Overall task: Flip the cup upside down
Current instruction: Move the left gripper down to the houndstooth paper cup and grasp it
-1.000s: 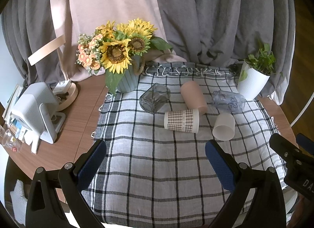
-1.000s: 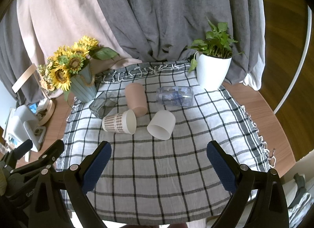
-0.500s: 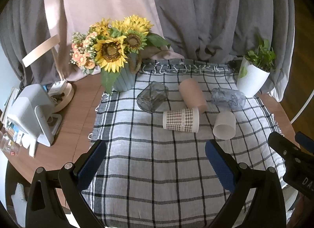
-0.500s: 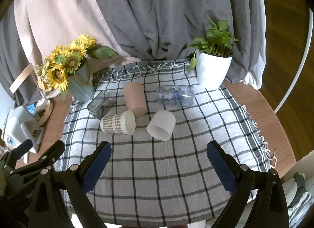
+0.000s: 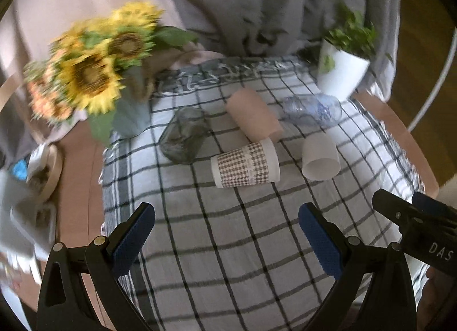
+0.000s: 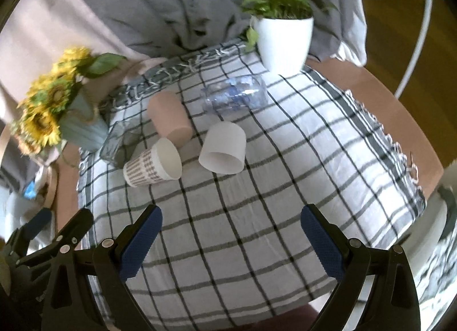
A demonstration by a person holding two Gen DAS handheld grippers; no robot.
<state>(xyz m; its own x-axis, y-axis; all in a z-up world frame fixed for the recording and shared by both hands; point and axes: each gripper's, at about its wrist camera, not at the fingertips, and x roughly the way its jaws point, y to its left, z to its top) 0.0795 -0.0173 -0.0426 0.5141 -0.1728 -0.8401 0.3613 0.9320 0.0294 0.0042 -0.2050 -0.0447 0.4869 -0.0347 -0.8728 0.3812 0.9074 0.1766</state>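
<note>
Both tongs, left (image 5: 225,231) and right (image 6: 230,234), are gaping wide and empty, hovering short of the white plastic cup (image 6: 222,148) lying sideways, awaiting flipping.

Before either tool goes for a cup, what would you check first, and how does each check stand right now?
1. Left tool open, holding nothing: ok.
2. Right tool open, holding nothing: ok.
3. Cups reachable: checked paper cup, white cup and pink cup lie on their sides on the plaid cloth: ok.
4. Any cup already flipped: not ok.
5. Bare cloth in front of the cups to set one down: ok.
6. Sharp picture: left view blurred, not ok.
</note>
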